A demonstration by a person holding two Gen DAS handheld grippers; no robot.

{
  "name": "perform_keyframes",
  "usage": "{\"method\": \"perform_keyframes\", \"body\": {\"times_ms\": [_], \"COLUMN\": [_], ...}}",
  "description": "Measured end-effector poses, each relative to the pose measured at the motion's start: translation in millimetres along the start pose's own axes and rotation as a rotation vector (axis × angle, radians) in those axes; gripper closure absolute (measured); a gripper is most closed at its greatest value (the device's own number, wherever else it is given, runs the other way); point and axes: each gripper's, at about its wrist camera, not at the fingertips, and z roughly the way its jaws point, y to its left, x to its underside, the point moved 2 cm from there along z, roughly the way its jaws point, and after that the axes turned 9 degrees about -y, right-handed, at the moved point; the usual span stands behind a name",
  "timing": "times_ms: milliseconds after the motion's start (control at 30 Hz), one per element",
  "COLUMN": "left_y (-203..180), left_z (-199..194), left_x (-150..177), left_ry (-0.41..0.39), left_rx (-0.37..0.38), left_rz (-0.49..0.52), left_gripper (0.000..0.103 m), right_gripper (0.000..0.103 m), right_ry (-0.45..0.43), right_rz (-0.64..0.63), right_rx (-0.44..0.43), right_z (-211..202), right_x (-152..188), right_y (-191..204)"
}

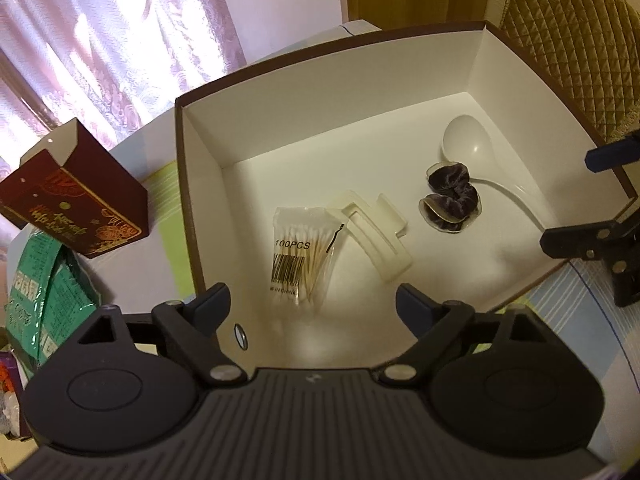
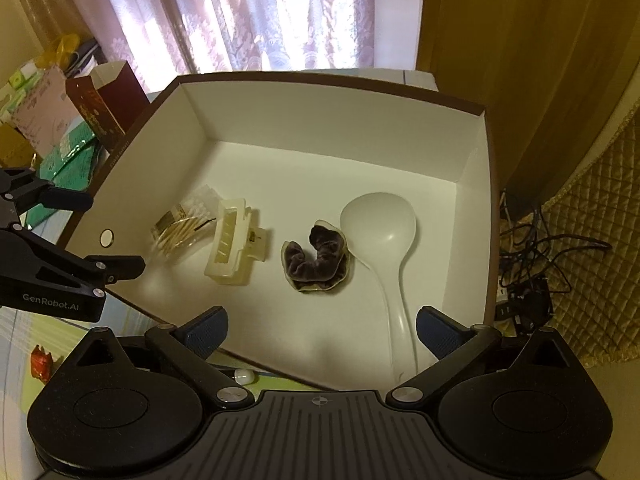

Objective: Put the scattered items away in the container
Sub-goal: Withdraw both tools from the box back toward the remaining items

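Brown-rimmed white box point(image 1: 208, 184) holds swabs, clip, scrunchie, ladle.

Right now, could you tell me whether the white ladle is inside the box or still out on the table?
Inside. The white ladle lies flat on the box floor, beside the scrunchie.

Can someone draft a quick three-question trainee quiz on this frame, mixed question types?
1. True or false: the right gripper is shut on the white ladle.
2. Which item lies between the cotton swab bag and the dark scrunchie? A) hair claw clip B) ladle C) red carton
3. Fill in: the four tidied items lie inside the ____ box.

Key: 1 false, both grippers are open and hold nothing, left gripper included. 2 A, the hair claw clip. 3 white-lined.
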Motion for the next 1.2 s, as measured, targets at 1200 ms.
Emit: {"method": "perform_keyframes", "body": {"times_ms": [1200], "left_y": [-11.7], "left_z": [-108.7], "left_x": [41.5], "left_ry": [-0.121], "left_rx": [-0.051], "left_rz": [-0.050], "left_gripper": [0.011], "right_gripper": [0.000], "right_ry": [-0.169], "right_rz": [0.016], "right_rx": [0.081], "right_z": [-87.5], "right_x": [32.8], "right_y": [43.1]}}
